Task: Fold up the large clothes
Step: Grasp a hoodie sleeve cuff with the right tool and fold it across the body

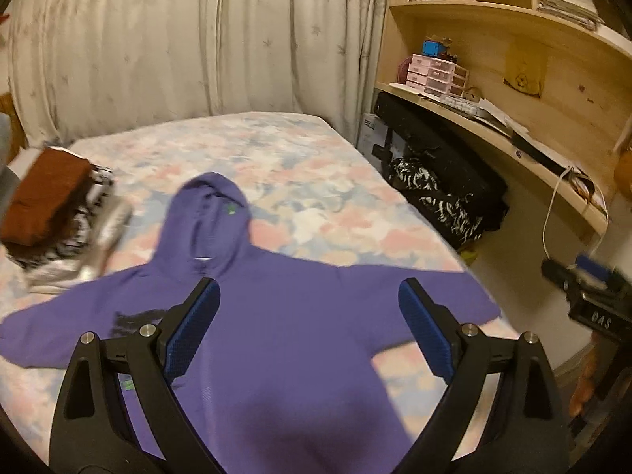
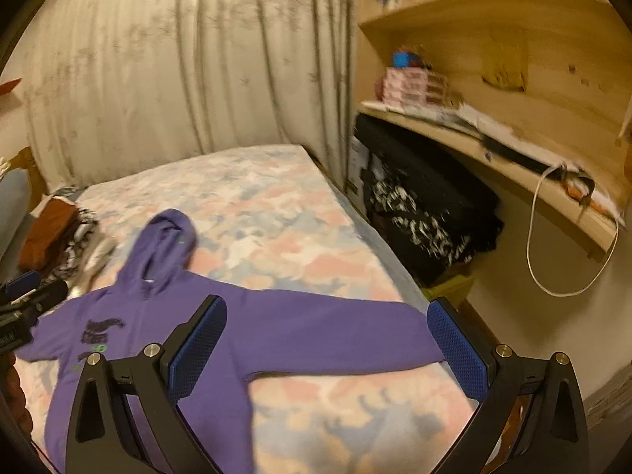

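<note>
A purple hoodie lies spread flat on the bed, hood pointing away, both sleeves stretched out sideways; it also shows in the right wrist view. My left gripper is open and empty, hovering above the hoodie's chest. My right gripper is open and empty, hovering over the hoodie's right sleeve near the bed's right edge. The right gripper's body shows at the right edge of the left wrist view, and the left gripper's body at the left edge of the right wrist view.
The bed has a pastel floral cover. A stack of folded clothes with a brown one on top sits at the bed's left side. A wooden desk with shelves and dark bags stand right of the bed. Curtains hang behind.
</note>
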`<state>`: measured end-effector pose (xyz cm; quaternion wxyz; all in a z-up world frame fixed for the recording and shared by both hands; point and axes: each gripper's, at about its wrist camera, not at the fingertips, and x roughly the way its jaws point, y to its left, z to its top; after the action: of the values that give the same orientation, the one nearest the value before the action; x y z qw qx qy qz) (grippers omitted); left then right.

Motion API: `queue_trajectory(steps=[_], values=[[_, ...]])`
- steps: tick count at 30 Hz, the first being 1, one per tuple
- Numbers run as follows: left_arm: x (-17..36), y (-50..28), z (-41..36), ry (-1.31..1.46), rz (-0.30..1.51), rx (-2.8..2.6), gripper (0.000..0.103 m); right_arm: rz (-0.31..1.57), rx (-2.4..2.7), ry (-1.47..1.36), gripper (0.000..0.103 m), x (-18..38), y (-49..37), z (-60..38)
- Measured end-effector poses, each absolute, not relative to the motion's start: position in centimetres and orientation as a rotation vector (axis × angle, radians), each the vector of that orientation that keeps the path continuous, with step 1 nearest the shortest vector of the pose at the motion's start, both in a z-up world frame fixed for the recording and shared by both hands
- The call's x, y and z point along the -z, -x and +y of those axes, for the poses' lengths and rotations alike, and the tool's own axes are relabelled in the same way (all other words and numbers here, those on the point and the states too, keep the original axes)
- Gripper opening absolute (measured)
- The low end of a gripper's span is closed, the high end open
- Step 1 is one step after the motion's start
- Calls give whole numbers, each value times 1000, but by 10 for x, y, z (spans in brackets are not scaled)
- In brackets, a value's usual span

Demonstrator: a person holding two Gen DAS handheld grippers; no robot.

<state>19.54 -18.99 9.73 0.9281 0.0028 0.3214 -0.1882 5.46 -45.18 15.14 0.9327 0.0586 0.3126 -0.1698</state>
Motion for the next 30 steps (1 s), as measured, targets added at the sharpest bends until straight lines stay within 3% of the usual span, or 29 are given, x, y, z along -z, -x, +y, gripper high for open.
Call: queue_trajectory(steps=[6,8,10,14,17,25,27,29,30], values=[[-16,-262,-253,-52,780,319,89,783,401,-362,102,-63,-88,-557],[19,-271,-270,-82,813,296,88,851,418,-427,88,-28,-97,-586],[54,-280,-287,-106,843,271,85,899,441,-472,81,3,-98,-604],[115,-285,-311,-114,908,300,81,950,483,-608,80,63,-100,-646],[142,-287,-325,-125,932,328,71,962,520,-707,80,102,-101,-675],[160,-292,-334,-144,940,382,70,913,605,-764,86,153,-127,-680],[154,-292,-328,-145,935,396,70,890,622,-767,72,154,-138,-684],[144,-290,-316,-141,938,393,70,906,646,-753,28,154,-153,-688],[141,-291,-310,-140,940,377,70,888,645,-750,23,150,-158,-689]])
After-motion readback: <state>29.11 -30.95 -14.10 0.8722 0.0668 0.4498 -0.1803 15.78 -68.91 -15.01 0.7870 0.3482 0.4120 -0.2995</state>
